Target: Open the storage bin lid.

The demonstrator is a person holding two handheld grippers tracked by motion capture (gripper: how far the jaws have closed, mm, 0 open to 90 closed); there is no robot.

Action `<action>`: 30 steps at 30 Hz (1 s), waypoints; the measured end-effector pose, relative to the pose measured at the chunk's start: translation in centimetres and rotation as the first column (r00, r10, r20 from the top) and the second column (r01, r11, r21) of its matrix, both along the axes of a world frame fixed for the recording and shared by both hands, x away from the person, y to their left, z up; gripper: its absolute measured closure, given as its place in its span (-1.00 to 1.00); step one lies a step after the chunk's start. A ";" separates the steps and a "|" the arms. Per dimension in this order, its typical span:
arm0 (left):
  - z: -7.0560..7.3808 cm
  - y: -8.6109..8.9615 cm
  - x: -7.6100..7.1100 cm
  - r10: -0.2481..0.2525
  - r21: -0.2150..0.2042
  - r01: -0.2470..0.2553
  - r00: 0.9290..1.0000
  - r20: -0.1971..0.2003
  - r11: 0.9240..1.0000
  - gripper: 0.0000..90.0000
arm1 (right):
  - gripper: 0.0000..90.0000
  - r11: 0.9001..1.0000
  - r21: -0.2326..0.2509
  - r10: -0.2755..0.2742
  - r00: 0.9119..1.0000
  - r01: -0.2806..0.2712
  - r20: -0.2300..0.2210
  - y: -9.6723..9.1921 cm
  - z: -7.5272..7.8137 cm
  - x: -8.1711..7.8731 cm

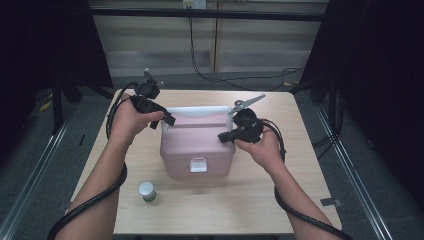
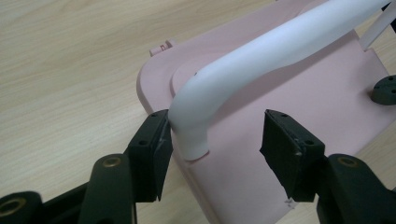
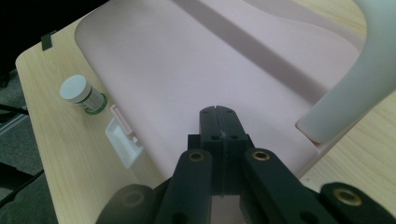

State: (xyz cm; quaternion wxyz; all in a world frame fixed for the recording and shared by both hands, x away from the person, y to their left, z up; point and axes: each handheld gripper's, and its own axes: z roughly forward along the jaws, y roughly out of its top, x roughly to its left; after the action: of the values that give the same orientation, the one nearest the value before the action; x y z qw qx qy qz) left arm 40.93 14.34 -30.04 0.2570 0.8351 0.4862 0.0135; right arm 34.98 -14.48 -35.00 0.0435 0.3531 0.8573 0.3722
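The box (image 1: 197,145) sat at the middle of the table (image 1: 260,205), its handle (image 1: 197,109) along the far edge and its latch (image 1: 198,165) on the near side; the small jar (image 1: 147,191) stood before it, toward the left

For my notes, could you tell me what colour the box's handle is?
White handle on a pink box, clearest in the left gripper view.

Even overhead light on the table (image 1: 210,210), dark surround, soft shadows, slightly soft focus, no glare
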 end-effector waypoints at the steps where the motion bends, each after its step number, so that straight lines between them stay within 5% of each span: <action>1: 0.0 0.0 0.0 0.001 0.002 -0.001 1.000 -0.001 1.000 -0.04 | 1.00 1.000 0.003 -0.003 1.000 0.003 -0.001 0.0 0.0 0.0; 20: -1.1 0.2 0.7 0.028 0.045 -0.030 0.999 0.037 0.999 -0.06 | 1.00 1.000 0.003 0.000 1.000 0.000 0.005 0.0 0.0 0.0; 30: -2.1 -1.0 1.4 0.030 0.052 -0.032 0.999 0.022 0.998 0.23 | 1.00 1.000 0.005 -0.001 1.000 0.001 0.009 0.0 0.0 0.0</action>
State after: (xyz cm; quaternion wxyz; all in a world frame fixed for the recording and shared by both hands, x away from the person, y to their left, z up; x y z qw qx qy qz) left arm 42.33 13.38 -32.11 0.2397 0.8337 0.4959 0.0391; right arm 34.94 -14.47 -35.04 0.0464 0.3521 0.8559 0.3759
